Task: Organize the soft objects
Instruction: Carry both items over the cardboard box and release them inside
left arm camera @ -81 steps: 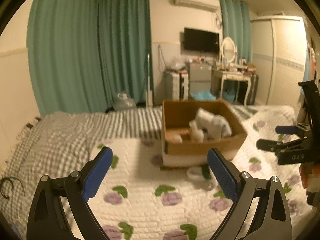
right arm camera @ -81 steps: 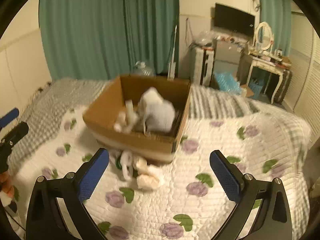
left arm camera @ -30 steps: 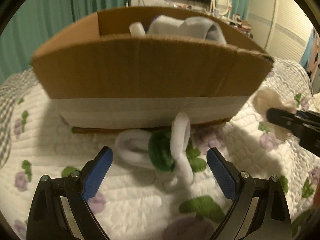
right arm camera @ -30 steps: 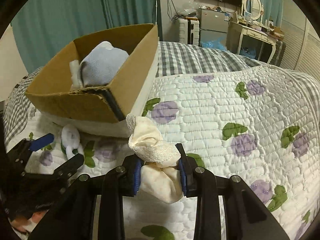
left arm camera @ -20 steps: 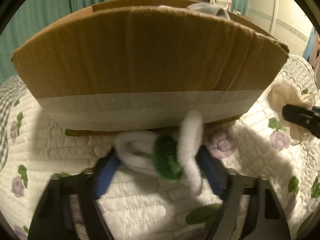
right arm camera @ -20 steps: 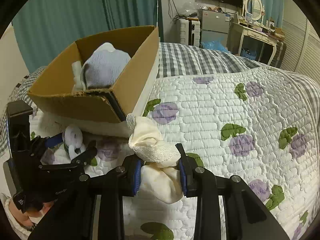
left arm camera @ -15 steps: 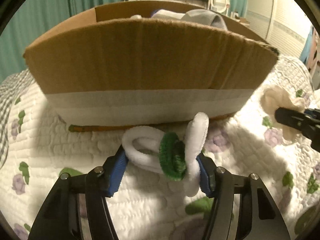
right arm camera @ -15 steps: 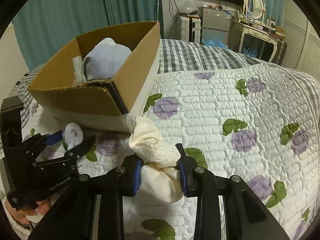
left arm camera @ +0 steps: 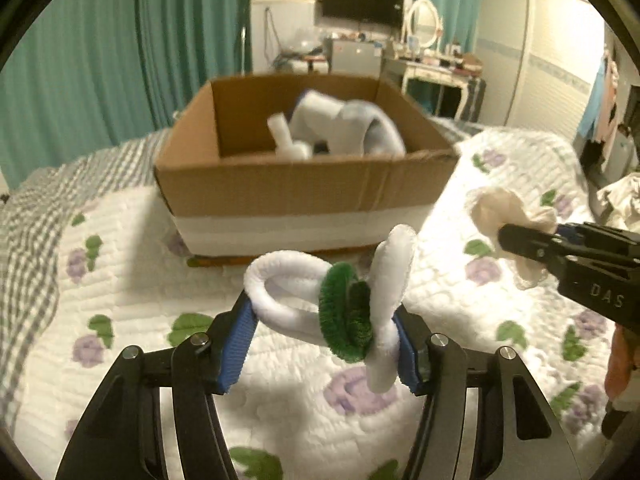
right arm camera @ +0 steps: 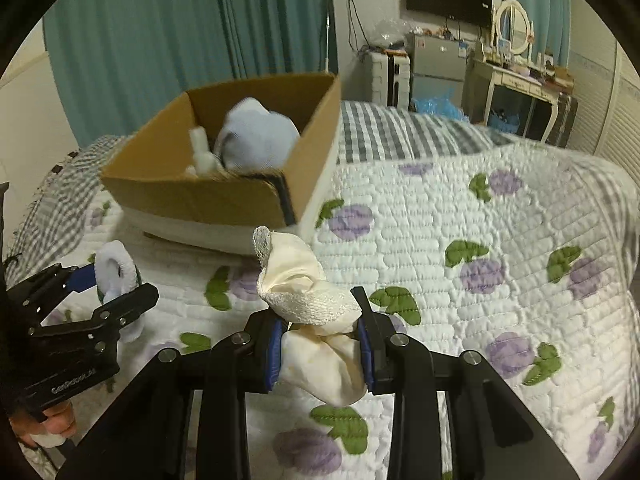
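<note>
Item one: left gripper, its blue pads clamped from both sides on a bundle of white fleecy loops with a green fuzzy band around the middle. The bundle was held clear above the quilt, just in front of the near wall of the cardboard box. In the right wrist view the same gripper appeared low at the left, the white loops showing between its fingers.

Item two: right gripper, jaws drawn in tight on a cream cloth bundle with a knitted lace edge; part of the cloth bulged above the pads and part hung below. In the left wrist view this gripper stood at the right, the cream bundle pinched at its tip, near the box's right front corner and above the quilt.

Item three: cardboard box, open-topped, with a white band along its base, resting on the quilt toward the far edge of the bed. Inside lay a pale blue-grey soft article and a small white piece, against the middle of the box floor; their exact form was blurred.

Item four: white quilt printed with purple flowers and green leaves, covering the bed; a grey checked cover showed beyond it at the far edge and left side.

Item five: teal curtains behind the bed.
</note>
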`<move>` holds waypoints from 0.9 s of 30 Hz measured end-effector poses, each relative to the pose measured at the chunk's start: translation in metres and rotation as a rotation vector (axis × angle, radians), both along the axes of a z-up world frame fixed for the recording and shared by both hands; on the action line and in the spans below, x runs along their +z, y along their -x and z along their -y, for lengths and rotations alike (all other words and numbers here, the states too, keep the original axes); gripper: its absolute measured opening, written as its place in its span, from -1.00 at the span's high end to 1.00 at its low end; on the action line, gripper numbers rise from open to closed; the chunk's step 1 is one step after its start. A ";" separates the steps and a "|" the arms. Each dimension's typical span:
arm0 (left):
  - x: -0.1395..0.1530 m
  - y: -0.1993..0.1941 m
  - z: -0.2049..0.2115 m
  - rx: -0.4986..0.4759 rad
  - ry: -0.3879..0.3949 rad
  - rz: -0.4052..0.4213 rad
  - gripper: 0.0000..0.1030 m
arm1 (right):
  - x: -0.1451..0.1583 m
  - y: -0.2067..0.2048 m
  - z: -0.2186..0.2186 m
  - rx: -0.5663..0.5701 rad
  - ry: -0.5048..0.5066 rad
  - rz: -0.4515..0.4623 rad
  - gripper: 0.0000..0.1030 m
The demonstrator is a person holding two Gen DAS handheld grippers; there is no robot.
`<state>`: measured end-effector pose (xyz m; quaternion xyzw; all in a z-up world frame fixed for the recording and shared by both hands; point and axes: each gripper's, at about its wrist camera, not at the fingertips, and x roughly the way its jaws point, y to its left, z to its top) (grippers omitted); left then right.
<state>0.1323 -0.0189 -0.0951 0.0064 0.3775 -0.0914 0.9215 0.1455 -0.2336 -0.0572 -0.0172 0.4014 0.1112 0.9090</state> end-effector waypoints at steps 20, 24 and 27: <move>0.103 -0.050 -0.023 0.009 -0.074 0.180 -0.17 | 0.113 -0.013 -0.041 0.122 -0.042 0.200 0.42; 0.084 -0.095 -0.029 0.034 -0.099 0.159 -0.21 | 0.105 -0.048 -0.046 0.128 -0.041 0.195 0.42; 0.067 -0.122 -0.035 0.022 -0.097 0.183 -0.25 | 0.095 -0.068 -0.047 0.132 -0.041 0.184 0.42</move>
